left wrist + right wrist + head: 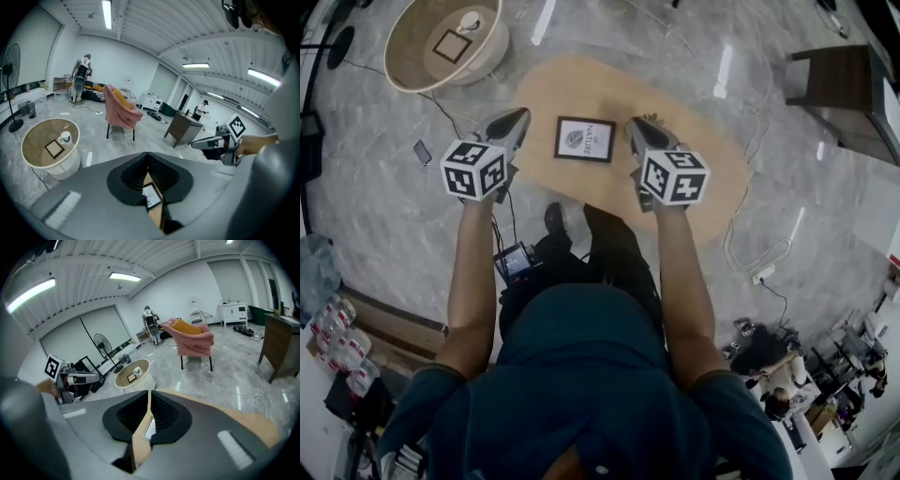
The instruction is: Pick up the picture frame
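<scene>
Left gripper (516, 120) and right gripper (639, 129) are hovering with jaws closed, gripping nothing (both empty) — frame (585, 139) is lying between them on the oval table (712, 178); round table (403, 56) is sitting beyond.

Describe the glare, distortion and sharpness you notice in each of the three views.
Head view: bright glare streaks on the glossy floor; the picture frame is sharp. Left gripper view: fisheye bends the ceiling lights. Right gripper view: same bending, dark corners.
</scene>
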`<action>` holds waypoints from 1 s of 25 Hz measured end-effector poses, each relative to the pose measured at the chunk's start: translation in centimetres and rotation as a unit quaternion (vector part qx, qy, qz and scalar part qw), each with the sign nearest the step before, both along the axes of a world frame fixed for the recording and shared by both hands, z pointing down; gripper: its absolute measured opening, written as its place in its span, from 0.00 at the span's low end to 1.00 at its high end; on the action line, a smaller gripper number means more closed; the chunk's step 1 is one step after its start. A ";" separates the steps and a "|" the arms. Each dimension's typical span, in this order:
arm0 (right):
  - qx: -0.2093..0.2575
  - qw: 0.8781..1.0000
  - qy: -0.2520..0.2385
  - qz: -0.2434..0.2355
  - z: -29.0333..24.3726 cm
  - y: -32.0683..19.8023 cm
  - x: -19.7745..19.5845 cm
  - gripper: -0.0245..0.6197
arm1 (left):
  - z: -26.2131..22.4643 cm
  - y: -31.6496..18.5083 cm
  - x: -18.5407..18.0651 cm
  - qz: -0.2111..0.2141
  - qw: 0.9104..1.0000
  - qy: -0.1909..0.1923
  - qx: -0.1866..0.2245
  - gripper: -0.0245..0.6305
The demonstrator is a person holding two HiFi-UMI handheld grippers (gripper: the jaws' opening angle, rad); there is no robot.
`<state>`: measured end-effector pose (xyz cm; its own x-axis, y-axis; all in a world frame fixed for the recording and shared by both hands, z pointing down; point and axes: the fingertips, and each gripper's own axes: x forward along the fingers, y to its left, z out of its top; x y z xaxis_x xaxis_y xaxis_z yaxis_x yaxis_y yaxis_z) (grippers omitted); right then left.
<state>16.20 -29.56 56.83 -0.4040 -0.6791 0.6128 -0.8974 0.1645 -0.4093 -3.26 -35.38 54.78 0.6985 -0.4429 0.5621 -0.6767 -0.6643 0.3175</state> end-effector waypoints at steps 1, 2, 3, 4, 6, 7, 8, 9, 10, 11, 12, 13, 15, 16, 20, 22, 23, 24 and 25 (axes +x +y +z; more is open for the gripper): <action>-0.013 1.000 -0.006 -0.001 1.6 0.1 0.0 0.06 | 1.5 0.0 0.0 -0.001 1.000 -0.004 -0.011 0.04; -0.026 1.000 -0.011 -0.002 3.1 0.3 0.0 0.06 | 3.0 -0.1 0.0 -0.001 1.000 -0.008 -0.023 0.04; -0.038 0.999 -0.017 -0.002 4.5 0.4 0.0 0.06 | 4.4 -0.1 0.0 -0.002 0.999 -0.012 -0.035 0.04; -0.049 0.999 -0.022 -0.003 5.9 0.5 -0.1 0.06 | 5.8 -0.1 0.0 -0.003 0.999 -0.015 -0.046 0.04; -0.071 0.997 -0.031 -0.003 8.6 0.7 -0.1 0.06 | 8.4 -0.1 0.1 -0.004 0.997 -0.023 -0.067 0.04; -0.083 0.996 -0.034 -0.002 10.0 0.9 -0.1 0.06 | 9.7 0.0 0.1 -0.005 0.997 -0.027 -0.078 0.04; -0.096 0.995 -0.038 -0.001 11.3 1.0 -0.1 0.06 | 11.0 0.0 0.1 -0.004 0.996 -0.031 -0.087 0.04; -0.107 0.993 -0.041 0.001 12.7 1.1 -0.2 0.06 | 12.4 0.1 0.2 -0.004 0.995 -0.035 -0.097 0.04; -0.118 0.992 -0.043 0.002 14.0 1.2 -0.3 0.07 | 13.7 0.2 0.2 -0.003 0.994 -0.039 -0.105 0.04; -0.130 0.991 -0.045 0.004 15.3 1.3 -0.5 0.07 | 15.0 0.3 0.1 -0.003 0.993 -0.044 -0.113 0.04; -0.141 0.989 -0.049 0.006 16.6 1.5 -0.7 0.07 | 16.1 0.5 0.1 -0.004 0.991 -0.048 -0.122 0.04; -0.151 0.987 -0.052 0.009 17.6 1.8 -0.9 0.07 | 17.1 0.7 0.0 -0.006 0.990 -0.050 -0.131 0.04; -0.168 0.984 -0.055 0.014 19.6 2.3 -1.0 0.07 | 18.9 1.1 0.2 -0.012 0.987 -0.049 -0.152 0.04; -0.176 0.983 -0.056 0.017 20.6 2.4 -1.1 0.07 | 19.7 1.3 0.3 -0.014 0.986 -0.047 -0.162 0.05; -0.207 0.977 -0.049 0.020 24.7 3.0 -1.2 0.08 | 23.7 1.7 0.5 -0.016 0.980 -0.058 -0.191 0.07; -0.219 0.974 -0.045 0.021 26.6 3.1 -1.2 0.09 | 25.7 1.9 0.6 -0.016 0.977 -0.060 -0.204 0.08; -0.225 0.973 -0.044 0.022 27.4 3.2 -1.2 0.09 | 26.6 2.0 0.7 -0.017 0.975 -0.059 -0.211 0.08; -0.232 0.972 -0.043 0.022 28.2 3.4 -1.3 0.09 | 27.5 2.2 0.7 -0.019 0.974 -0.059 -0.220 0.08; -0.238 0.970 -0.042 0.022 29.0 3.5 -1.3 0.10 | 28.4 2.4 0.6 -0.021 0.971 -0.058 -0.230 0.08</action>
<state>14.87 -26.02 85.82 -0.4427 -0.3445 0.8279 -0.8595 -0.1000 -0.5012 -2.64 -32.96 83.22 0.6057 -0.1535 0.7808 -0.7488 -0.4419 0.4940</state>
